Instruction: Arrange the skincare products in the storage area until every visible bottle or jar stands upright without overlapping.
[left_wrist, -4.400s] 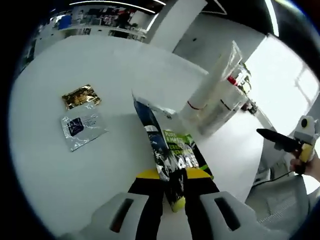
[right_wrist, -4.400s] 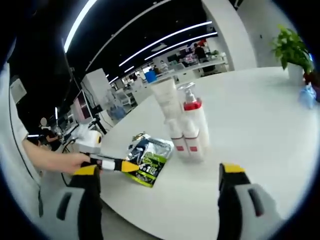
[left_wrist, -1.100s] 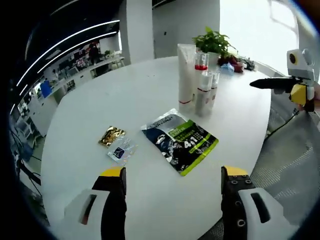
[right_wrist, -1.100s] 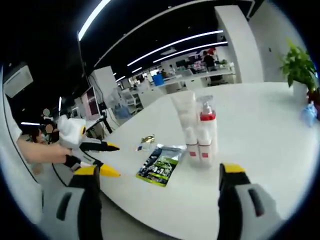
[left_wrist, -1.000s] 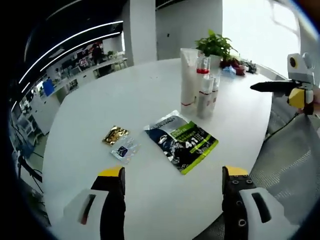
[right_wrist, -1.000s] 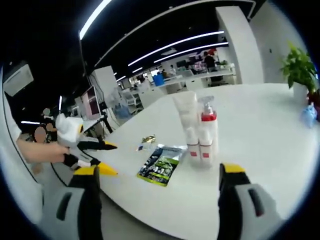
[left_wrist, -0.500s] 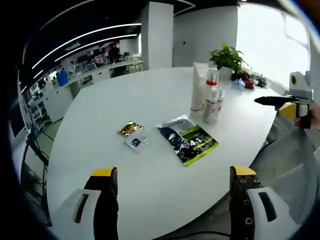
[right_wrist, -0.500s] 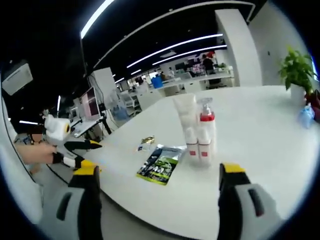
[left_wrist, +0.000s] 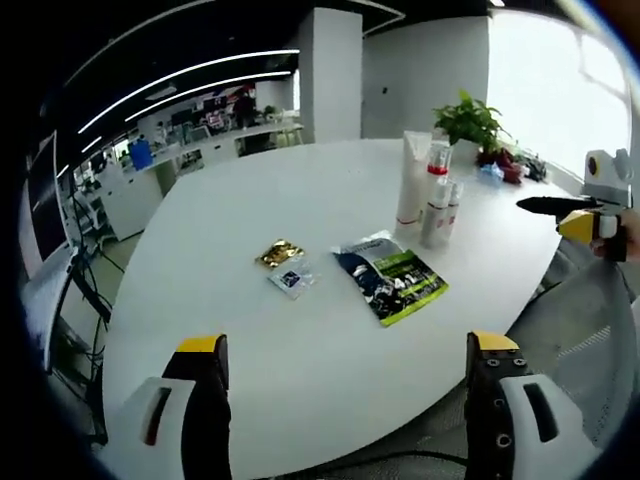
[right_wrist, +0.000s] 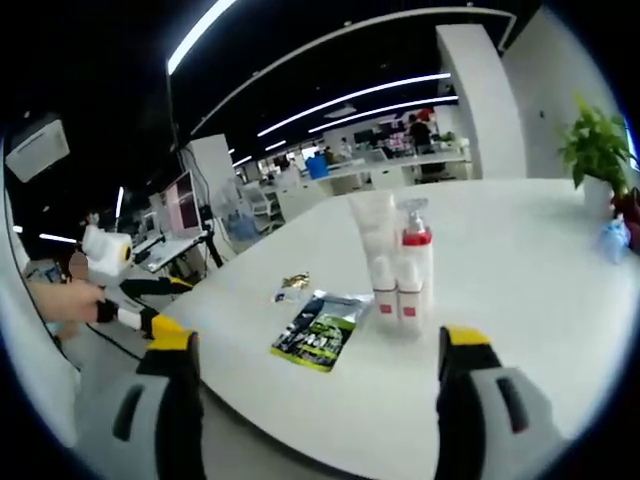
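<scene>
White round desk (left_wrist: 300, 330) carries all items; tube (left_wrist: 412, 178) and pump bottles (left_wrist: 438, 205) stand upright, bunched touching, near far edge. Green pouch (left_wrist: 393, 282) lies flat, long axis running diagonally away from left gripper (left_wrist: 345, 350), with gold sachet (left_wrist: 280, 252) and clear sachet (left_wrist: 291, 279) beside it. Both pairs of jaws released, empty, pulled back off the desk; right gripper (right_wrist: 315, 345) looks nearer the bottles. Open office beyond, plant (left_wrist: 470, 117) behind

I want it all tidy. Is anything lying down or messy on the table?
The bottles stand upright together. The green pouch and two small packets lie flat beside them, apart from each other. Nothing looks spilled.
</scene>
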